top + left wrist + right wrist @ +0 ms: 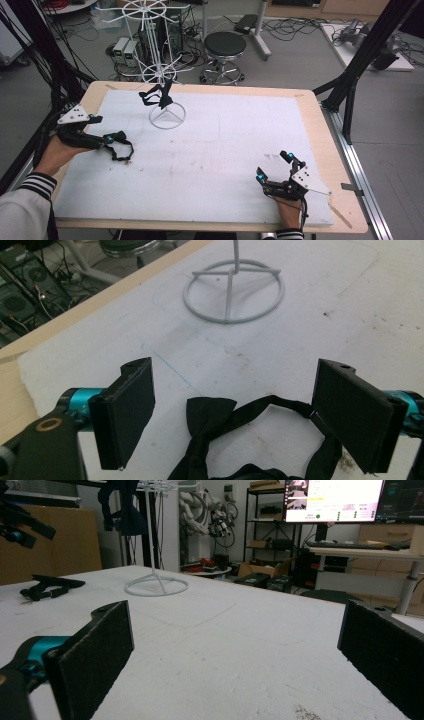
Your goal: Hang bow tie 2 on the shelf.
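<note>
A black bow tie [123, 158] with its strap looped lies on the white mat [220, 150] at the left. My left gripper [109, 127] hovers open just over it; in the left gripper view the bow tie [207, 412] lies on the mat between and below the spread jaws of that gripper [235, 410]. A second black bow tie [159, 96] hangs on a white wire stand [167, 117] at the mat's far middle. My right gripper [272, 163] rests open near the front right, empty [235, 650], facing the stand [156, 585].
The mat covers a wooden table [327, 165]. Beyond the far edge stand a round stool [225, 47], computer boxes [125, 50] and cables on the floor. A black frame post [350, 85] rises at the right. A monitor [332, 500] shows in the right gripper view.
</note>
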Demonstrator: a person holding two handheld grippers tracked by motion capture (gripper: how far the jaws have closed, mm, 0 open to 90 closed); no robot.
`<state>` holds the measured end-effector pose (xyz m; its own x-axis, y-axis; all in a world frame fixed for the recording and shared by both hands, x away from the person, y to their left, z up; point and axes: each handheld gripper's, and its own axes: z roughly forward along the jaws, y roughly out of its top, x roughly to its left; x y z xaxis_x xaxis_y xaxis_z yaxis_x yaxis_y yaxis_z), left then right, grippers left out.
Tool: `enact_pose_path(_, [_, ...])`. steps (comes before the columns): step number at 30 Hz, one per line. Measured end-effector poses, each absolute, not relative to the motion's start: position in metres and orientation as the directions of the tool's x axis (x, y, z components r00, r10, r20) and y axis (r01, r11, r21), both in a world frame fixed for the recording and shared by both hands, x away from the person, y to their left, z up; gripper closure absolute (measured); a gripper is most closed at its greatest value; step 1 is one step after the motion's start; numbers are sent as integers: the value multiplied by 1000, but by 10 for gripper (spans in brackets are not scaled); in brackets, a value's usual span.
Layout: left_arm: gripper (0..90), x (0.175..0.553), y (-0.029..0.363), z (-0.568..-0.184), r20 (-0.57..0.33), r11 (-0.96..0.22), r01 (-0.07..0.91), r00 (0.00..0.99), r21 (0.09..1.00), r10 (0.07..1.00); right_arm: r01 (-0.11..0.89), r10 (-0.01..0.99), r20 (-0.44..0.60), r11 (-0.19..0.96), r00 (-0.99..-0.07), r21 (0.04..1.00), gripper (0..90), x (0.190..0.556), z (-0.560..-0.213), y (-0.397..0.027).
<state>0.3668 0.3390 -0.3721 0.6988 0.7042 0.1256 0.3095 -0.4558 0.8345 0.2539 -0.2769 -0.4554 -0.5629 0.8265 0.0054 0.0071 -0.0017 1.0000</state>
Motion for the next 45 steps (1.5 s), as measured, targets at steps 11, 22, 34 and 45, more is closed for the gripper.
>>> enact_pose_path(11, [189, 381, 342, -373, 117, -537, 353, 746, 766, 656, 4, 826, -2, 5, -564, 1000, 7, 254, -455, -277])
enact_pose_path(22, [203, 397, 345, -389, 92, -575, 420, 747, 703, 658, -3, 827, -8, 8, -562, 1000, 7, 254, -455, -276])
enact_pose_path(34, [287, 410, 349, -405, 72, -598, 488, 734, 635, 675, 2, 827, -1, 3, -562, 1000, 6, 253, -456, -276])
enact_pose_path(45, [404, 414, 348, -415, 64, -624, 525, 734, 578, 676, -6, 829, -8, 5, -559, 1000, 6, 254, -456, -277])
